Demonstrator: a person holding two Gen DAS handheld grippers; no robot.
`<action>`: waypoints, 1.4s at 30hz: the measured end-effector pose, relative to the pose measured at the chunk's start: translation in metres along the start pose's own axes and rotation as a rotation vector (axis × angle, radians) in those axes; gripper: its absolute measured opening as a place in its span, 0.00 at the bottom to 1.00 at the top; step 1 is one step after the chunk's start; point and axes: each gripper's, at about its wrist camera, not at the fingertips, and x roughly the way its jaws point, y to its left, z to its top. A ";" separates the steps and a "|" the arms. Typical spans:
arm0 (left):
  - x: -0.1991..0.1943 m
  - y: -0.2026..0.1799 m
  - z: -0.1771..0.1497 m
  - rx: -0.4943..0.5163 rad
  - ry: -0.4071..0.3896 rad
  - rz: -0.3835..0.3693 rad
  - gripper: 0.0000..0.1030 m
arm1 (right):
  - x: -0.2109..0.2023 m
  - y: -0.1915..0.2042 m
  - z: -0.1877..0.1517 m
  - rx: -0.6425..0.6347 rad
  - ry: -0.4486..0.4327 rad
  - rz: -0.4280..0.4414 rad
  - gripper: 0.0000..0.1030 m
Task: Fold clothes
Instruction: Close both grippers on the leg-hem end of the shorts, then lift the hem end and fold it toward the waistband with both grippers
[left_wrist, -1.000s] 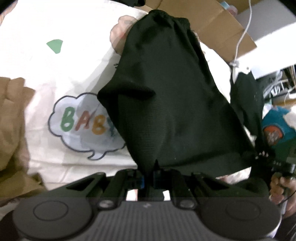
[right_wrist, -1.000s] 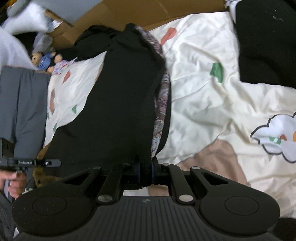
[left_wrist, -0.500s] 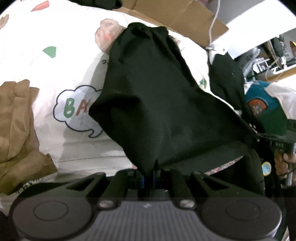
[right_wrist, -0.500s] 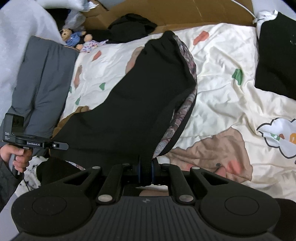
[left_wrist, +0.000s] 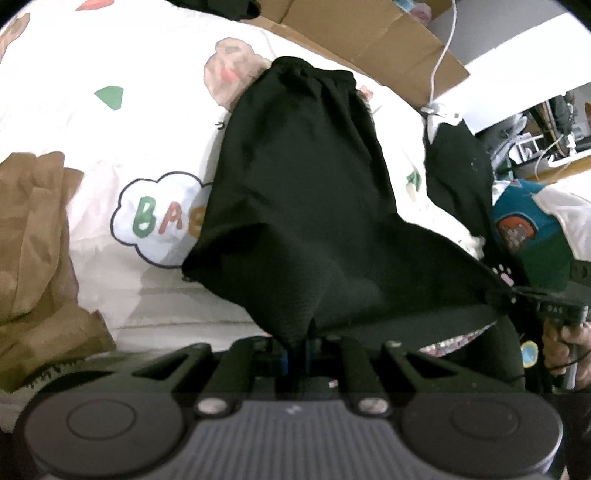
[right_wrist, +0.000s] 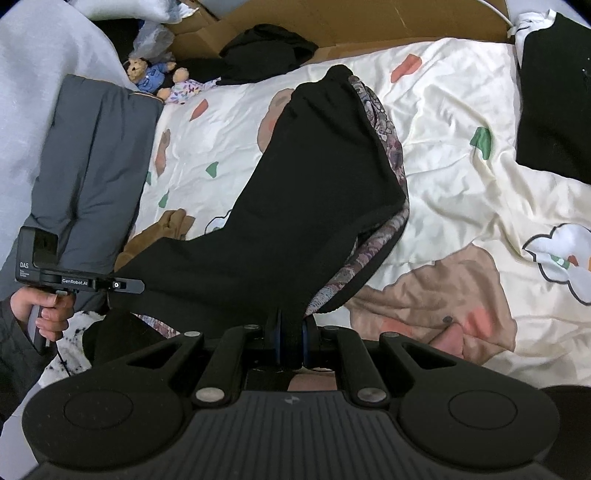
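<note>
Both the left gripper (left_wrist: 295, 349) and right gripper (right_wrist: 290, 341) clamp the black garment (right_wrist: 303, 206), fingertips hidden

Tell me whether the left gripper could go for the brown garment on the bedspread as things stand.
Probably not yet. The left gripper has its jaws shut on the black garment, which the right gripper also holds. The brown garment lies uncovered to its left, so the path looks free once it lets go.
</note>
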 end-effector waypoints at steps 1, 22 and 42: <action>0.002 0.002 0.004 -0.005 0.001 -0.003 0.08 | 0.004 -0.001 0.004 0.003 0.000 -0.005 0.10; 0.017 0.028 0.073 -0.058 -0.031 -0.062 0.08 | 0.036 -0.029 0.066 0.121 -0.071 -0.004 0.10; 0.045 0.045 0.138 -0.108 -0.082 -0.059 0.08 | 0.072 -0.066 0.114 0.232 -0.152 -0.021 0.10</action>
